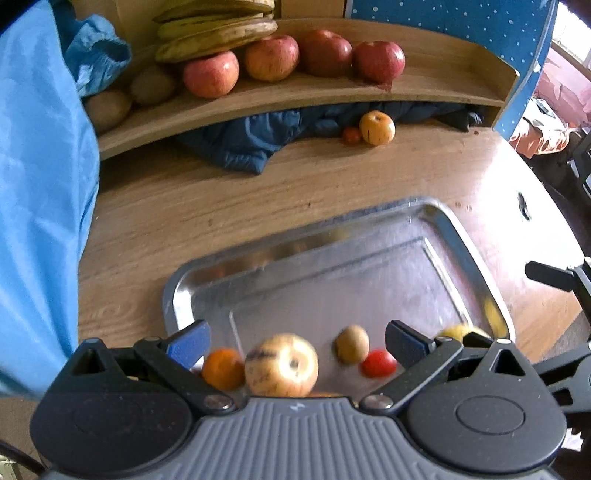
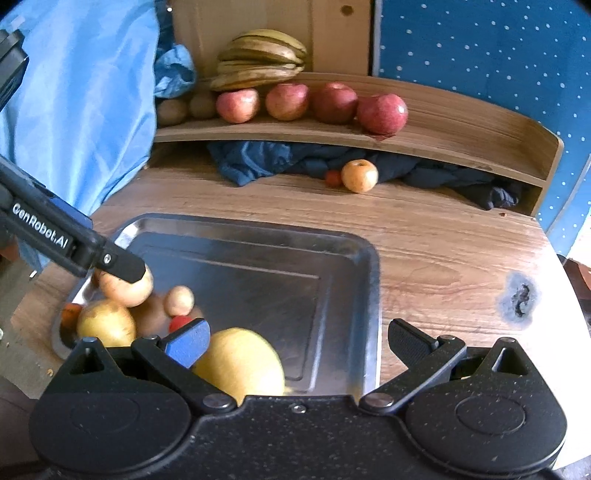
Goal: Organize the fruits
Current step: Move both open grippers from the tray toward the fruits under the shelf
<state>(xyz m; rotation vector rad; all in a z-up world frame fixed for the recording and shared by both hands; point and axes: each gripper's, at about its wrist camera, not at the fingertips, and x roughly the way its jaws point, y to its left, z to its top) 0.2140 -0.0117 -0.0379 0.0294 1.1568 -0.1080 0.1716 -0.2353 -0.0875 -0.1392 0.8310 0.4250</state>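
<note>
A steel tray (image 1: 373, 221) (image 2: 369, 266) lies on the wooden table. In the left wrist view its near end holds a pale yellow apple (image 1: 281, 364), an orange (image 1: 222, 368), a kiwi (image 1: 352, 343), a red tomato (image 1: 378, 363) and a yellow fruit (image 1: 460, 331). My left gripper (image 1: 297, 343) is open just above the apple. My right gripper (image 2: 297, 341) is open over the tray's near edge, with a large yellow fruit (image 2: 242, 363) lying loose between its fingers. The left gripper's finger (image 2: 122, 264) touches a pale apple (image 2: 127, 288).
A curved wooden shelf (image 1: 443, 70) (image 2: 461, 122) at the back holds red apples (image 1: 325, 53) (image 2: 334, 101), bananas (image 1: 218, 31) (image 2: 260, 61) and kiwis (image 1: 151, 85). Below it lie a dark blue cloth (image 1: 251, 144), a yellow apple (image 1: 376, 127) (image 2: 359, 175) and a small tomato (image 1: 351, 136). Blue fabric (image 1: 40, 184) hangs at left.
</note>
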